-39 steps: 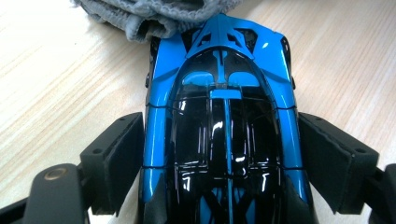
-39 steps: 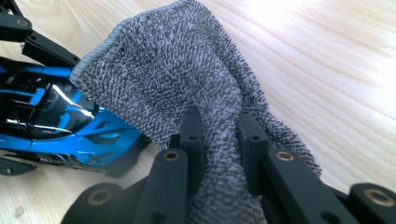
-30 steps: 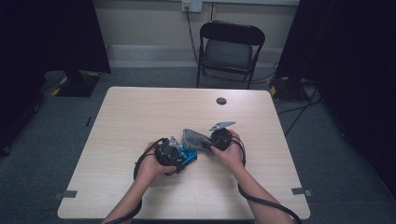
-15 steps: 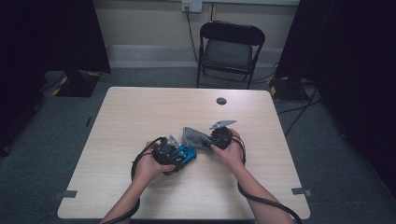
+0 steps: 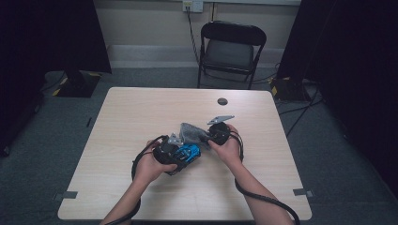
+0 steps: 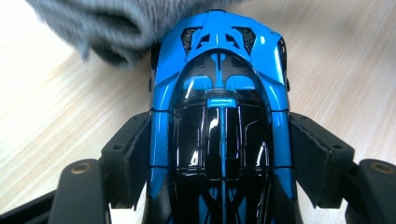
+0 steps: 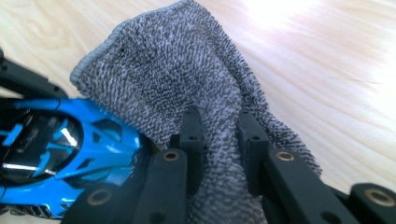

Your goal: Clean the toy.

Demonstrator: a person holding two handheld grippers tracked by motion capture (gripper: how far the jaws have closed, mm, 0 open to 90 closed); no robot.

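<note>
At the frame's centre, on the pale wooden counter (image 5: 141, 117), the left gripper (image 6: 219, 154) has been closing its jaws, now clamped on the glossy blue-and-black toy car (image 6: 219, 116). The right gripper (image 7: 219, 140), jaws pinching the grey knitted cloth (image 7: 187, 84), presses it against the car's end. Beyond stand a small black disc (image 5: 222, 101) and a black folding chair (image 5: 232, 47).

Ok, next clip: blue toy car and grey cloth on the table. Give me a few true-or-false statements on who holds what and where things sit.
1. The left gripper has its jaws on either side of the blue toy car. True.
2. The right gripper holds a yellow sponge. False: it is shut on the grey cloth.
3. The grey cloth touches one end of the car. True.
4. The car stands on the folding chair. False: it is over the table, between the two hands.
5. The small dark disc lies under the cloth. False: it lies apart, nearer the table's far edge.
</note>
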